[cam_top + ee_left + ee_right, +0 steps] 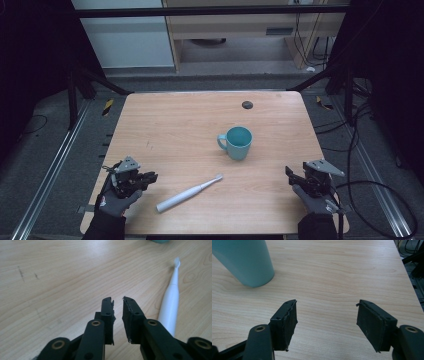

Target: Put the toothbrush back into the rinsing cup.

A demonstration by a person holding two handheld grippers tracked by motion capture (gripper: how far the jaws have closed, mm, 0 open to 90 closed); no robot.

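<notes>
From above, a white toothbrush [189, 193] lies on the surface [175, 125] near a teal mug [237, 142]. The left tongs [117, 300] are nearly clenched and empty; the right tongs [325, 303] gape, released. Likely pre-grasp: the left must spread, then straddle the toothbrush.

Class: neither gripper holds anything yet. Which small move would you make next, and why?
Probably ease the left gripper toward the toothbrush and widen its narrow jaws: the brush lies flat just beside it, while the upright mug stands farther off.
</notes>
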